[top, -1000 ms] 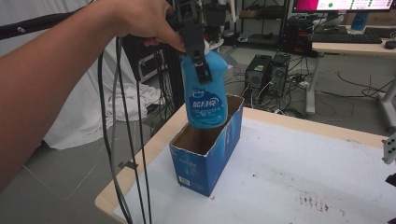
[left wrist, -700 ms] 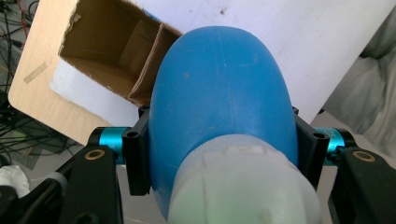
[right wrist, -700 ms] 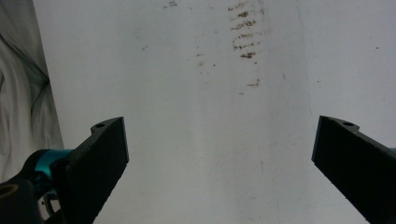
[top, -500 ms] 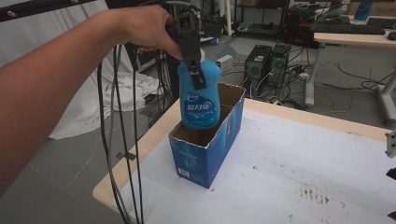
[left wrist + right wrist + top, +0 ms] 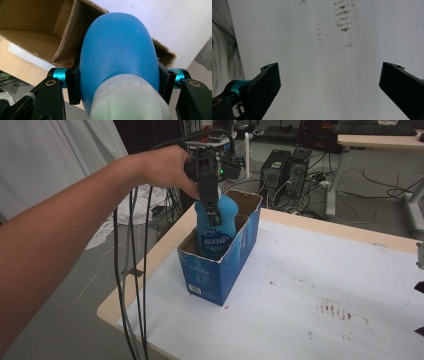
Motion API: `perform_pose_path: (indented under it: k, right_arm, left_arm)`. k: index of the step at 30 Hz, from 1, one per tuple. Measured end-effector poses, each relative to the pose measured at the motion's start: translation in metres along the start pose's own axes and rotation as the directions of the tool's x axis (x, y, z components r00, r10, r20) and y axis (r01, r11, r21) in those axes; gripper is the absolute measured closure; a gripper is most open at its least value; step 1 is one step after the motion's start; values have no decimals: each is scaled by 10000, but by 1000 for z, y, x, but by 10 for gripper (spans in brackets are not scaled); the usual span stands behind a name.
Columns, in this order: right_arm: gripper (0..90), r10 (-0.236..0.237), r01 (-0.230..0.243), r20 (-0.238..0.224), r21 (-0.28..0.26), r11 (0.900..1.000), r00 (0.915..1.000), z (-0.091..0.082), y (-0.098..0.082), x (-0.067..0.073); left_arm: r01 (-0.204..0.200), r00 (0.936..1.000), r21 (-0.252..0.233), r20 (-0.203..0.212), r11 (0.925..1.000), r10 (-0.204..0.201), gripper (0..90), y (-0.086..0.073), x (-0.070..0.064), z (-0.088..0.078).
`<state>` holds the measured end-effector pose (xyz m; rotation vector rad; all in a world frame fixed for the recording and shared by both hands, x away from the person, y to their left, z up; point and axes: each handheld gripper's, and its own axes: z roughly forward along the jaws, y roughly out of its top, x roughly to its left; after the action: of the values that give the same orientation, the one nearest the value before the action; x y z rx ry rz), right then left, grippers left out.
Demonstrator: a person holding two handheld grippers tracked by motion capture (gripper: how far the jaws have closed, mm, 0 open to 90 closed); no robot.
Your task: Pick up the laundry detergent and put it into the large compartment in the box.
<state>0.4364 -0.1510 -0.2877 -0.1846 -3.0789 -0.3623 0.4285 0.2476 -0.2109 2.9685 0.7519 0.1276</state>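
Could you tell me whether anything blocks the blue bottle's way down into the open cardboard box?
Nothing visible does. The left gripper holds the blue bottle by its neck, already partly inside the cardboard box. The part of the interior that shows beside it looks empty; the floor under the bottle is hidden.

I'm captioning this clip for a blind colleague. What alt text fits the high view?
A person's left gripper holds a blue bottle by its top, partly lowered into an open blue cardboard box near the corner of a white-topped table. Black cables hang from the gripper.
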Motion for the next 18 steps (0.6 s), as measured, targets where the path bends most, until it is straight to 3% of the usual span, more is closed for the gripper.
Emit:
perform_pose_path:
  k: [5, 18]
  right_arm:
    - [28, 55, -55, 12, -1, 10000, 10000, 0, -1, 0]
    - [28, 96, -96, -8, 34, 9999, 10000, 2, -2, 0]
  left_arm:
    - [150, 9999, 218, 48, 9996, -151, 378, -4, 0, 29]
    - [71, 9995, 770, 313, 9970, -95, 377, -5, -3, 66]
